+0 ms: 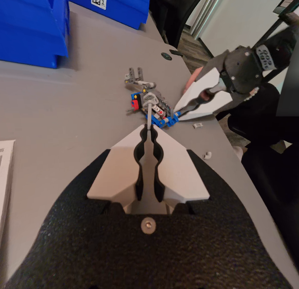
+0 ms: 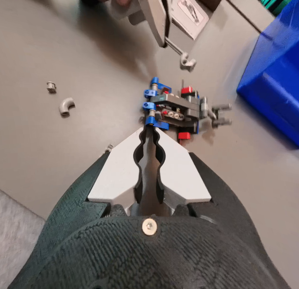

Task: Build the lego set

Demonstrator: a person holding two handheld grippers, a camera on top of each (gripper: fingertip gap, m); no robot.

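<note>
Left gripper (image 1: pixel 148 127) has its black pads closed on a thin light-grey axle rod (image 1: pixel 149 116), which runs forward from the fingertips to a light-grey connector piece (image 1: pixel 150 99) fixed on its far end. In the right wrist view that rod and connector hang in the air, above and clear of the toy brick assembly (image 2: pixel 174 109). Right gripper (image 2: pixel 149 128) has its fingertips nearly together at the near blue corner of the assembly; the left wrist view shows its tips at the blue end pieces (image 1: pixel 174 118), with something thin and dark between the pads that cannot be identified, so pad contact cannot be confirmed. The assembly lies on the grey table (image 1: pixel 80 103) between the two grippers and consists of dark grey beams, blue connectors, red blocks (image 2: pixel 184 135) and a grey forked section (image 1: pixel 135 77) at its far end. Loose parts lie on the table near the right gripper: a curved grey elbow piece (image 2: pixel 66 106) and a small grey bush (image 2: pixel 51 86). Blue storage bins (image 1: pixel 32 30) stand at the far side of the table, one carrying a black-and-white marker label (image 1: pixel 98 0). A white printed sheet (image 2: pixel 189 17) lies beyond the left gripper.
</note>
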